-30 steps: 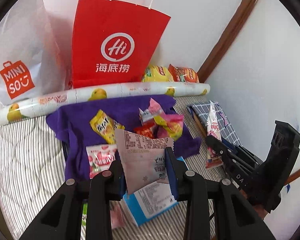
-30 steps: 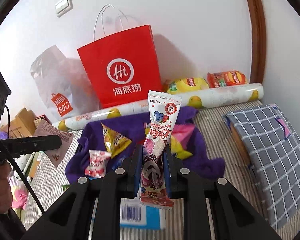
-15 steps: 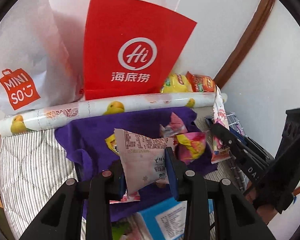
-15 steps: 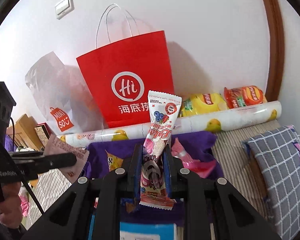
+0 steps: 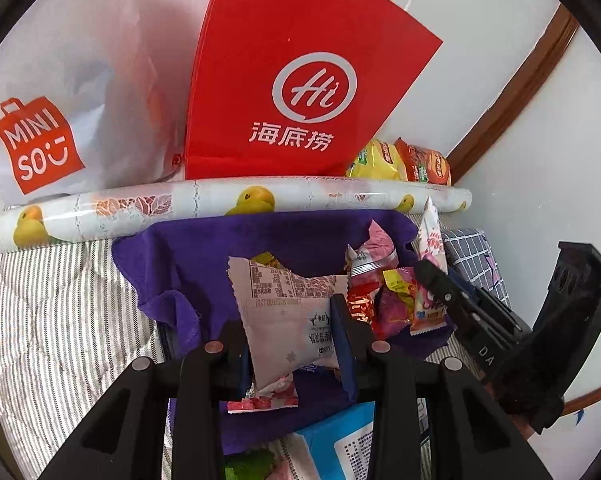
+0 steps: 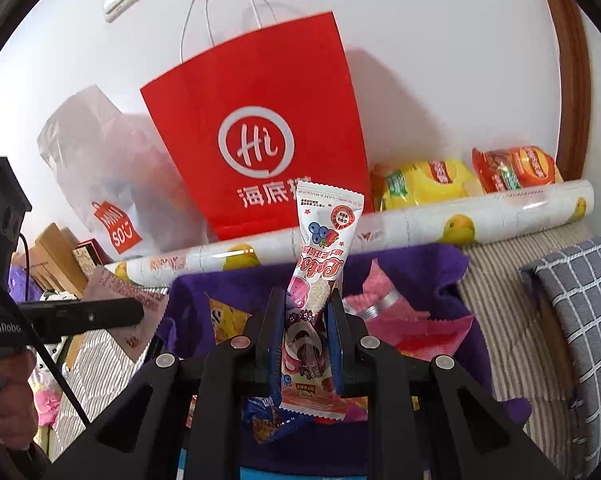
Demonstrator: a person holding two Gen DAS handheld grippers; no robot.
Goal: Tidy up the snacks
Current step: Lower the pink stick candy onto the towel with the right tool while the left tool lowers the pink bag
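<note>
With the left gripper [image 5: 292, 334] clamped on a pale pink packet [image 5: 286, 312] and the right gripper [image 6: 306, 338] pinching a cone-shaped snack [image 6: 320, 276] low, either could slip before reaching the red bag [image 6: 260, 128] at twelve o'clock.

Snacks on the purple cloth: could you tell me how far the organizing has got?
Nothing visibly sorted yet. In hand: left gripper grips a pale pink packet; right gripper grips a cone-shaped wrapper. Left: several loose snacks on the purple cloth.

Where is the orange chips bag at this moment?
In the right wrist view, the orange chips bag lies at the far right against the wall, behind the duck-print roll, beside the yellow chips bag and next to the brown door frame.
</note>
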